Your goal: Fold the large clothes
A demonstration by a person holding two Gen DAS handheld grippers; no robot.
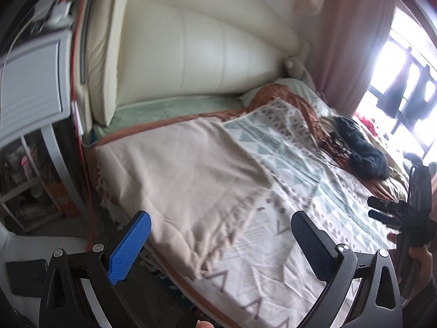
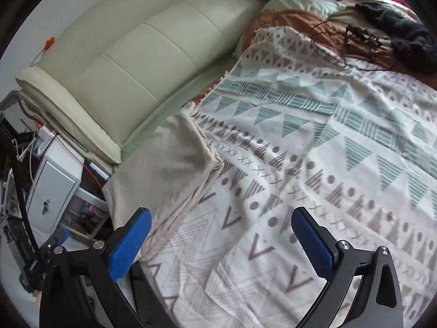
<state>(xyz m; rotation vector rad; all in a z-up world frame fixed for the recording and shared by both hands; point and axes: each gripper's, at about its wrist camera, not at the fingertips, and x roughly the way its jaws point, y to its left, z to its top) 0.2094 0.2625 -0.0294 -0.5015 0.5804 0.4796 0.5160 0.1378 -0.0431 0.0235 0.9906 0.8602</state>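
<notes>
A large patterned blanket [image 1: 289, 169] with teal triangles and brown marks lies spread on the bed; its left part is turned over, showing the plain beige back [image 1: 188, 175] with a fringed edge. It also fills the right wrist view [image 2: 314, 147], with the beige flap [image 2: 169, 153] at left. My left gripper [image 1: 221, 243] is open and empty above the near fringed edge. My right gripper [image 2: 221, 240] is open and empty above the patterned cloth. The right gripper also shows at the right edge of the left wrist view [image 1: 382, 210].
A cream padded headboard [image 1: 196, 54] runs along the far side. A black knitted garment [image 1: 360, 150] and an orange sheet [image 2: 289, 16] lie at the far end, near the pink curtain [image 1: 352, 41]. A white cabinet [image 2: 54, 183] and shelves [image 1: 30, 180] stand left of the bed.
</notes>
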